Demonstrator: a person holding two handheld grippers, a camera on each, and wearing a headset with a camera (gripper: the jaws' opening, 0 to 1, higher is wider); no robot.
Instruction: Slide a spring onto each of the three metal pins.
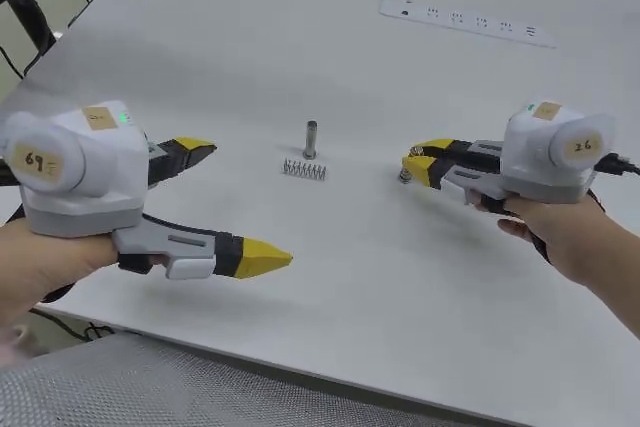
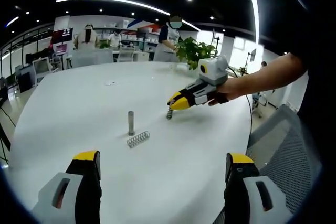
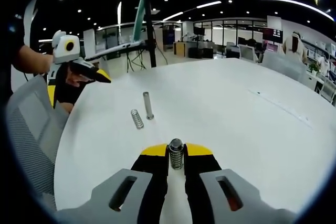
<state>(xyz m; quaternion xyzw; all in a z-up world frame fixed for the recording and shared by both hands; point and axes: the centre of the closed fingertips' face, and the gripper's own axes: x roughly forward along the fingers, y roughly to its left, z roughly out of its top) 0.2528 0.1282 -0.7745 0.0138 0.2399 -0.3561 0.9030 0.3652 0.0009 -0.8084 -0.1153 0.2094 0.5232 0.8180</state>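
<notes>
Nearest, at lower left, holding the left gripper (image 1: 250,203) (image 2: 163,157) low over the white table (image 1: 350,287), jaws spread wide with nothing between them. Across to the right, pinching a short pin (image 3: 176,156) (image 1: 405,175) (image 2: 169,113) with a spring coiled round it in the right gripper (image 1: 410,165) (image 3: 176,153), tips pressed together on it, down near the tabletop. Between the two grippers, a bare pin (image 1: 311,139) (image 2: 130,123) (image 3: 148,105) standing upright, and just beside it a loose spring (image 1: 304,169) (image 2: 138,139) (image 3: 137,118) lying flat. Far off on the table, a power strip (image 1: 467,21).

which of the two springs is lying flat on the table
The spring next to the bare upright pin: it lies on its side, free. The other spring stands clamped in the right gripper.
</notes>
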